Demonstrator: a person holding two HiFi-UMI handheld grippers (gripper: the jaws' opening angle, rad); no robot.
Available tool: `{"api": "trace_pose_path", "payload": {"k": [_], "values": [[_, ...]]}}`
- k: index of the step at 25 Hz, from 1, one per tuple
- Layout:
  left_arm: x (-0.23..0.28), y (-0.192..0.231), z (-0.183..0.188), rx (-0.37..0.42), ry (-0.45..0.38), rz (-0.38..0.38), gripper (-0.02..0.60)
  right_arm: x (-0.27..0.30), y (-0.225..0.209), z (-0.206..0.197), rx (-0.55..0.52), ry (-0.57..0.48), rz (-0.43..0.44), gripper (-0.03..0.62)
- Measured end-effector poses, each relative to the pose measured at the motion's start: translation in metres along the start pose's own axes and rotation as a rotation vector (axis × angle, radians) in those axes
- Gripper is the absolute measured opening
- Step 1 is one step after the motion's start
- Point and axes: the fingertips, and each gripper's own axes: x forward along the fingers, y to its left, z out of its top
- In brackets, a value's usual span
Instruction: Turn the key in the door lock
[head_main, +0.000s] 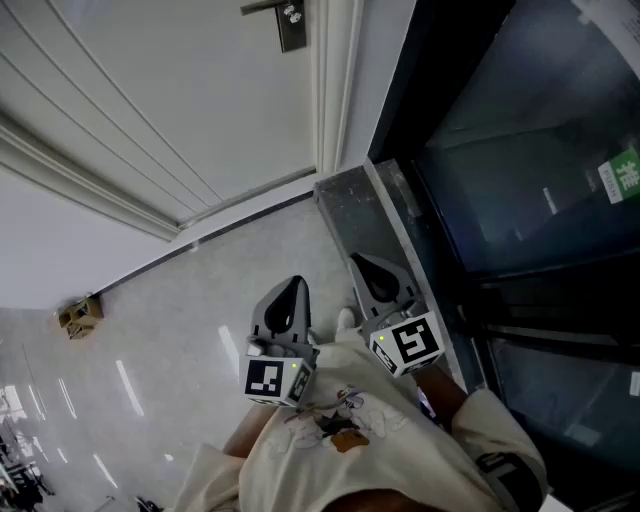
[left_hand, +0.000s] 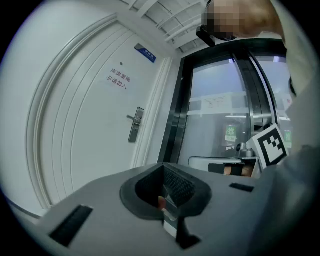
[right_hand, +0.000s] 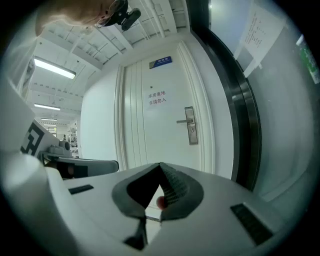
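Note:
A white door (head_main: 150, 110) stands shut ahead of me, with a metal lock plate and lever handle (head_main: 290, 25) at the top of the head view. The plate also shows in the left gripper view (left_hand: 135, 125) and in the right gripper view (right_hand: 190, 126); no key can be made out on it from here. My left gripper (head_main: 293, 283) and right gripper (head_main: 362, 262) are held side by side close to my body, well short of the door. The left gripper (left_hand: 162, 167) is shut with nothing in it. The right gripper (right_hand: 160, 167) is shut and holds nothing either.
A dark glass partition in a black frame (head_main: 500, 150) runs along the right of the door, with a green sign (head_main: 622, 175) on it. A small brown box (head_main: 80, 317) lies on the glossy floor at the left. Printed notices (left_hand: 119, 79) are stuck on the door.

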Motion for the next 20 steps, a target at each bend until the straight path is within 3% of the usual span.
{"api": "trace_pose_path", "payload": {"k": [10,13,14,15,16,20], "values": [[0.028,-0.013,0.005,0.003,-0.005,0.022,0.006,-0.004,-0.024,0.008,-0.026,-0.013,0.035,0.006],[0.036,-0.019,0.003,0.009,-0.005,0.036,0.006,-0.002,-0.029,0.009,-0.071,-0.003,0.093,0.006],[0.039,-0.019,0.001,0.005,-0.005,0.043,0.006,0.001,-0.031,0.01,-0.092,-0.001,0.119,0.036],[0.041,-0.018,-0.001,-0.003,-0.002,0.054,0.006,0.006,-0.035,0.011,-0.122,-0.001,0.138,0.119],[0.043,-0.016,-0.004,-0.011,0.0,0.065,0.006,0.011,-0.041,0.013,-0.167,-0.003,0.144,0.144],[0.053,-0.001,-0.006,-0.026,-0.003,0.103,0.006,0.041,-0.07,0.031,-0.438,-0.048,0.085,0.141]]}}
